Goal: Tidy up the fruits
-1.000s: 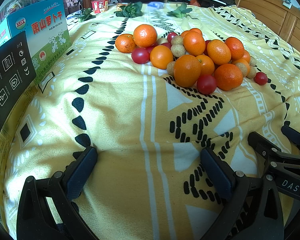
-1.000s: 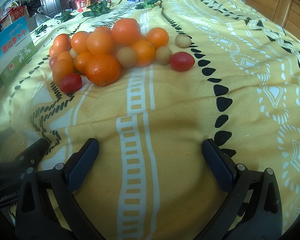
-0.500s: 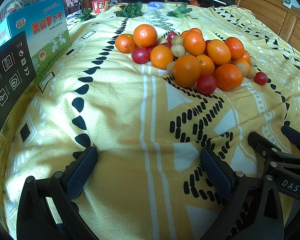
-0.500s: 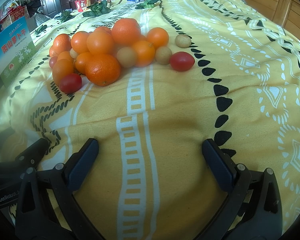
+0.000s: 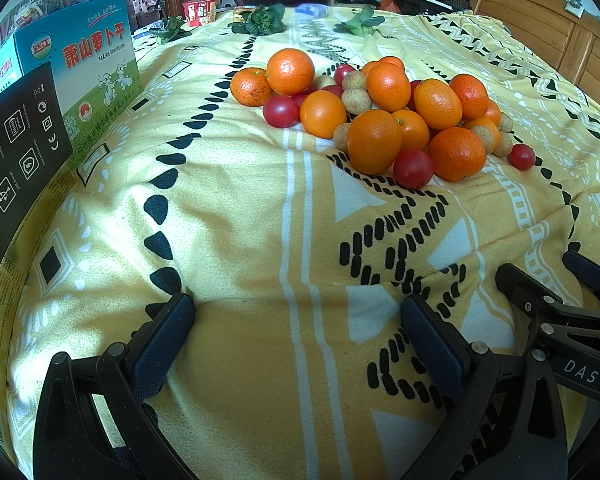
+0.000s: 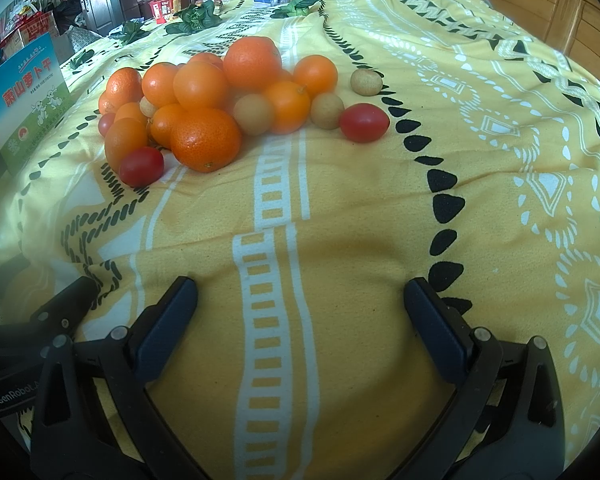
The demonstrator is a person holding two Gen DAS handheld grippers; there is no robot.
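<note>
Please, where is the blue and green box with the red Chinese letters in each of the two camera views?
Left wrist view: the blue and green box stands at the upper left, large, behind a black box.
Right wrist view: it is small, at the left edge, left of the fruit pile.
Shared landmark: the fruit pile of oranges and red tomatoes on the yellow blanket.

Oranges (image 6: 205,139), tomatoes (image 6: 363,122) and longans (image 6: 254,114) heaped on yellow blanket (image 6: 340,216), well beyond spread jaws.
</note>
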